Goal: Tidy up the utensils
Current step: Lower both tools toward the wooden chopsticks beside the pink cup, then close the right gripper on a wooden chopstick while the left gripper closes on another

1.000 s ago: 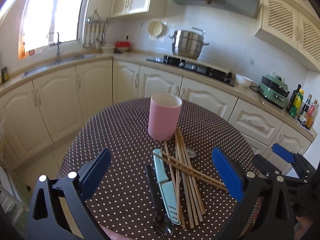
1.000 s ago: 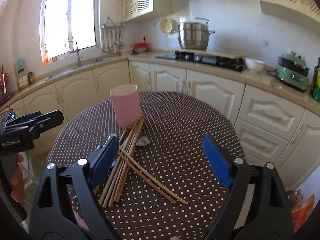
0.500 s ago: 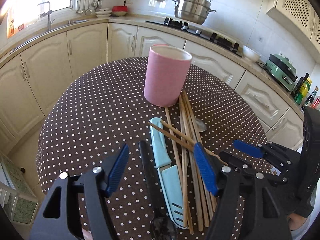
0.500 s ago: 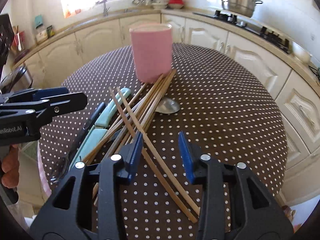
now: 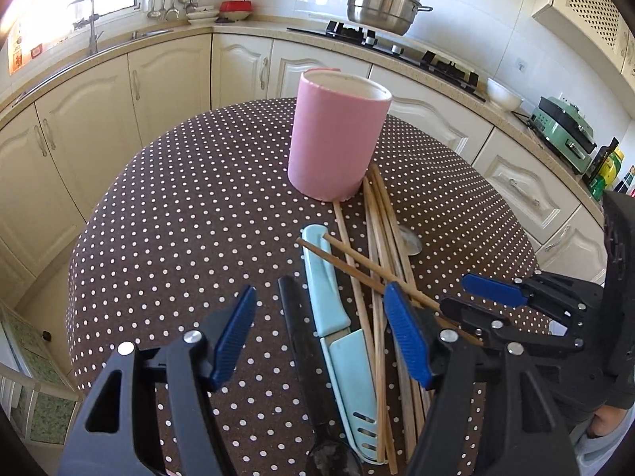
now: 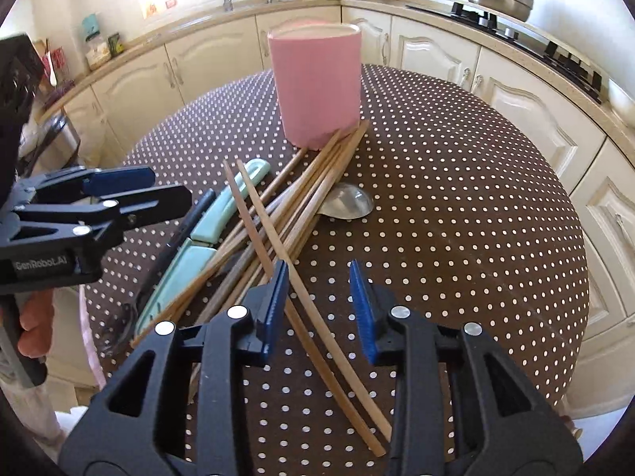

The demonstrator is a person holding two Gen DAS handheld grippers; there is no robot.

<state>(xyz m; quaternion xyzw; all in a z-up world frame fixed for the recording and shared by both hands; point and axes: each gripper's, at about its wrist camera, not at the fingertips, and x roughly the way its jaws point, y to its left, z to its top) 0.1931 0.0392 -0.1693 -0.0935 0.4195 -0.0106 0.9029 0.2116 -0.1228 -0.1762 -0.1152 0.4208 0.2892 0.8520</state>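
Note:
A pink holder (image 5: 337,146) (image 6: 317,87) stands upright on the dotted round table (image 5: 178,218). In front of it lies a pile of wooden chopsticks (image 5: 377,238) (image 6: 317,182), a mint knife (image 5: 337,317) (image 6: 186,261), a black-handled spoon (image 5: 301,349) and a metal spoon bowl (image 6: 347,202). My left gripper (image 5: 317,329) is open low over the knife and black handle, its pads not touching them. My right gripper (image 6: 319,301) is closing around two crossed chopsticks (image 6: 313,317); a gap still shows beside them. The right gripper (image 5: 472,303) sits just right of the left one.
Cream cabinets and a counter curve around the table. On the counter are a sink (image 5: 91,39), a hob with a steel pot (image 5: 383,8) and a green appliance (image 5: 563,135). The table's edge drops off to the left and right.
Both grippers came down and forward toward the utensil pile and tilted downward. Both pairs of jaws narrowed, the right ones much more, now straddling two chopsticks.

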